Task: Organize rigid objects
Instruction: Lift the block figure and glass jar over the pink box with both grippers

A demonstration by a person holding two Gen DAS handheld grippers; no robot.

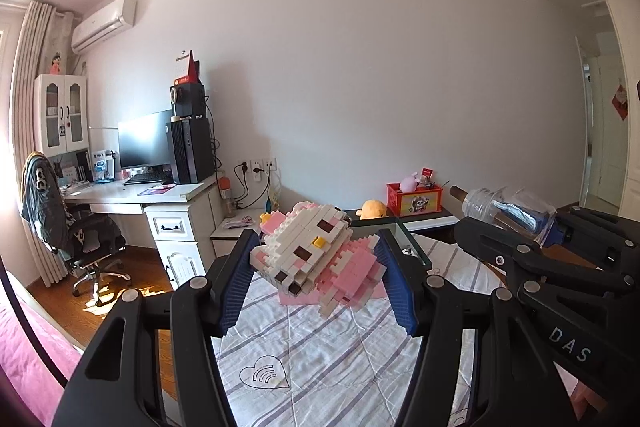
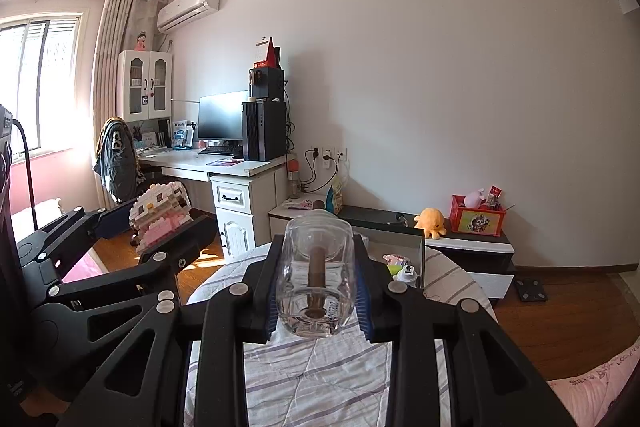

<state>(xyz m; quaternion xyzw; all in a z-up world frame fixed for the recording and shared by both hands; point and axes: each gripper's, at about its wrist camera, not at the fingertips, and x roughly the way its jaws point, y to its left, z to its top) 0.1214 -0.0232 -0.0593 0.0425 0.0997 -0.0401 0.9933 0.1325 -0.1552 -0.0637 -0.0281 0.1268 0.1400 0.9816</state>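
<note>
Left claw pinching brick-built cat, right claw clamped on glass bottle, both aloft over bed. Mid-carry, by the look; next needs gentle lowering into open box.

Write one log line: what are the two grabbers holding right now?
left gripper: shut on brick-built cat figure | right gripper: shut on clear glass bottle | both held above striped bedsheet
</note>
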